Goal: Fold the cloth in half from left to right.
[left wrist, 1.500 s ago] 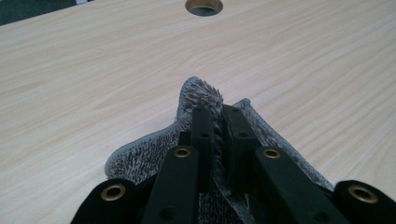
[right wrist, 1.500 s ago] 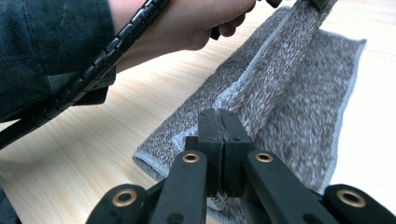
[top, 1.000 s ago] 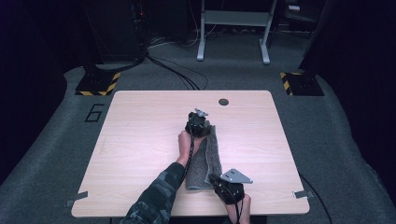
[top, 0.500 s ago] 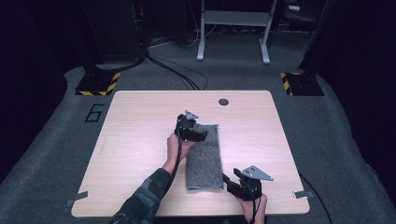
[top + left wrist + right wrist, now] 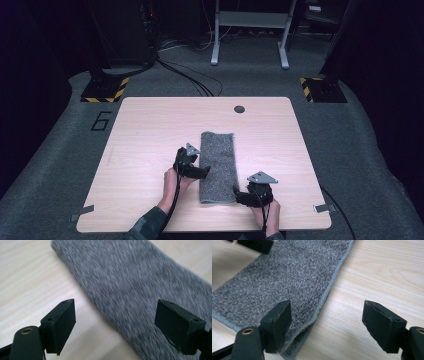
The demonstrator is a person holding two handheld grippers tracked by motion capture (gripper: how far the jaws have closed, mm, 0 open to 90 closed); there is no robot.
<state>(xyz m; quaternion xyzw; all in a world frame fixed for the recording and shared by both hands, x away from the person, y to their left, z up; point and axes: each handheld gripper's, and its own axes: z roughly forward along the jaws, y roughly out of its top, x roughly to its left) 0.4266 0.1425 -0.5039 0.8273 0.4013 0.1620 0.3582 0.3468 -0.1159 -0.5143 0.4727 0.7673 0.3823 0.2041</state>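
A grey towel [image 5: 218, 162], folded into a long narrow strip, lies flat on the wooden table [image 5: 150, 130], running away from the person. My left gripper [image 5: 204, 172] sits at the strip's left side, about halfway along. Its jaws have just been opening and now stand open over the folded edge of the towel [image 5: 140, 290], and the left gripper [image 5: 113, 311] presses on nothing. My right gripper [image 5: 238, 196] is at the strip's near right corner. Its jaws have also just been opening; the hemmed towel edge [image 5: 294, 277] lies between them, with the right gripper [image 5: 327, 312] open.
A round dark grommet [image 5: 239, 109] sits near the table's far edge. Tape tabs mark the near corners [image 5: 81, 214]. Beyond the table lie cables [image 5: 190, 80], two yellow-and-black striped bases [image 5: 105, 90] and a metal frame [image 5: 250, 30].
My left gripper came back from the towel's far end to its left side and opened. My right gripper shifted right off the near end and opened. The towel now lies flat.
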